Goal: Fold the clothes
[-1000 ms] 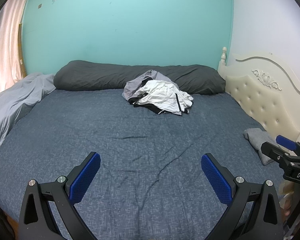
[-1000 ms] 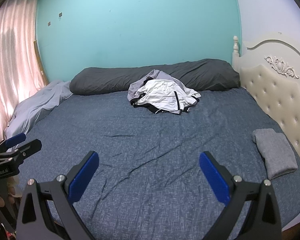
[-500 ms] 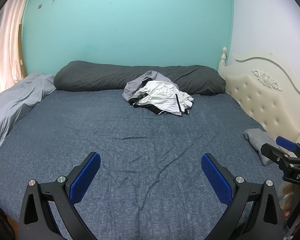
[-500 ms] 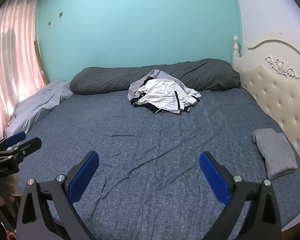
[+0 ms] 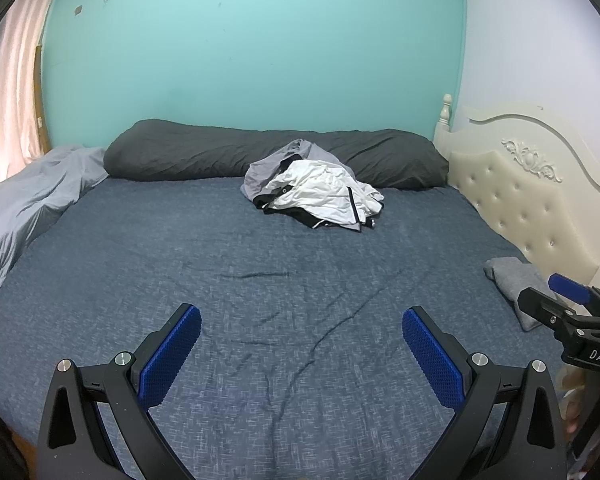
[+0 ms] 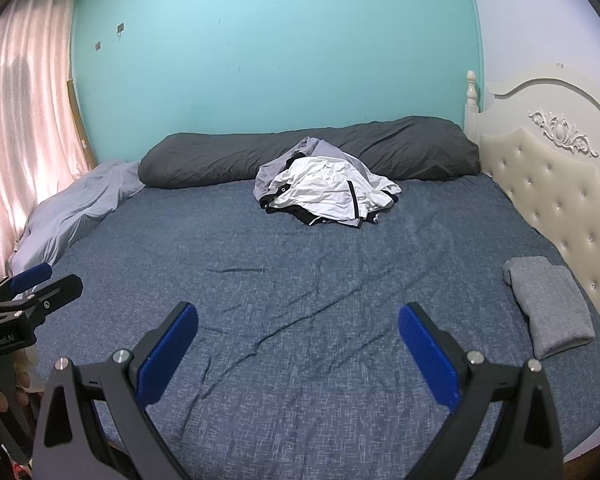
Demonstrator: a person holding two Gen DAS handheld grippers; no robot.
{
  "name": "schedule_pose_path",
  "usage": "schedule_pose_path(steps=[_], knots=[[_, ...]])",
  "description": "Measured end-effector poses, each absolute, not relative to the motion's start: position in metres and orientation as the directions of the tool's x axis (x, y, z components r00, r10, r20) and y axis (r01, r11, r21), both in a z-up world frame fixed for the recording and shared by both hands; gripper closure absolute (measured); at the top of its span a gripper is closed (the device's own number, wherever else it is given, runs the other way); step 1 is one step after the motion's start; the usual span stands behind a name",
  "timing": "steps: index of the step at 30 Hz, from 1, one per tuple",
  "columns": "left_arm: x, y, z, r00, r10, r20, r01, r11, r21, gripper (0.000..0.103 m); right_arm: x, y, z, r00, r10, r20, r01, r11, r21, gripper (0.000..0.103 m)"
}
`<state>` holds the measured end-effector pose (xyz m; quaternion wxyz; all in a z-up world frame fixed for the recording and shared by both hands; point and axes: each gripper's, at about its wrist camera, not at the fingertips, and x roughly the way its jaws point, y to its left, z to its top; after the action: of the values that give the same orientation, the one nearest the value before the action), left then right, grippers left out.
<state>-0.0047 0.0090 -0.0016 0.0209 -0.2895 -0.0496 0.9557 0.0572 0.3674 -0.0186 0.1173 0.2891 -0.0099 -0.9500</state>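
Observation:
A crumpled heap of clothes (image 5: 316,188), white, grey and black, lies at the far middle of the blue bed (image 5: 260,280), against a long dark pillow (image 5: 228,150). It also shows in the right wrist view (image 6: 324,188). A folded grey garment (image 6: 548,308) lies at the bed's right edge by the headboard, partly seen in the left wrist view (image 5: 512,280). My left gripper (image 5: 300,354) is open and empty over the near bed. My right gripper (image 6: 298,354) is open and empty beside it, far from the heap.
A cream tufted headboard (image 6: 556,200) runs along the right. A light grey duvet (image 6: 76,216) is bunched at the far left beside a pink curtain (image 6: 24,120). A teal wall (image 5: 260,60) stands behind the bed. The near bed sheet has shallow wrinkles.
Both grippers have stayed open and nearly still. The right gripper, seen from the left wrist, has drifted slightly lower.

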Motion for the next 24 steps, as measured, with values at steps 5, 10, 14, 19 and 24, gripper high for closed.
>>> schedule_pose_path(steps=[5, 10, 14, 19, 24], knots=[[-0.010, 0.010, -0.004, -0.829, 0.072, -0.555, -0.012, -0.994, -0.111, 0.000, 0.053, 0.369, -0.022, -0.802, -0.226, -0.552, 0.215, -0.973, 0.087, 0.002], [-0.019, 0.010, -0.013, -0.824, 0.070, -0.562, -0.007, -0.994, -0.113, 0.000, 0.044, 0.371, -0.027, -0.797, -0.224, -0.561, 0.212, -0.973, 0.088, 0.002], [-0.032, 0.008, -0.023, -0.816, 0.067, -0.575, -0.003, -0.994, -0.112, 0.000, 0.028, 0.374, -0.037, -0.790, -0.223, -0.570, 0.207, -0.974, 0.095, 0.002], [-0.054, 0.002, -0.035, -0.809, 0.070, -0.584, 0.009, -0.991, -0.132, 0.000, 0.007, 0.378, -0.049, -0.782, -0.223, -0.582, 0.200, -0.974, 0.104, 0.002], [-0.086, -0.005, -0.052, -0.799, 0.074, -0.597, 0.021, -0.988, -0.151, 0.000, -0.021, 0.381, -0.064, -0.776, -0.222, -0.591, 0.204, -0.974, 0.098, 0.002]])
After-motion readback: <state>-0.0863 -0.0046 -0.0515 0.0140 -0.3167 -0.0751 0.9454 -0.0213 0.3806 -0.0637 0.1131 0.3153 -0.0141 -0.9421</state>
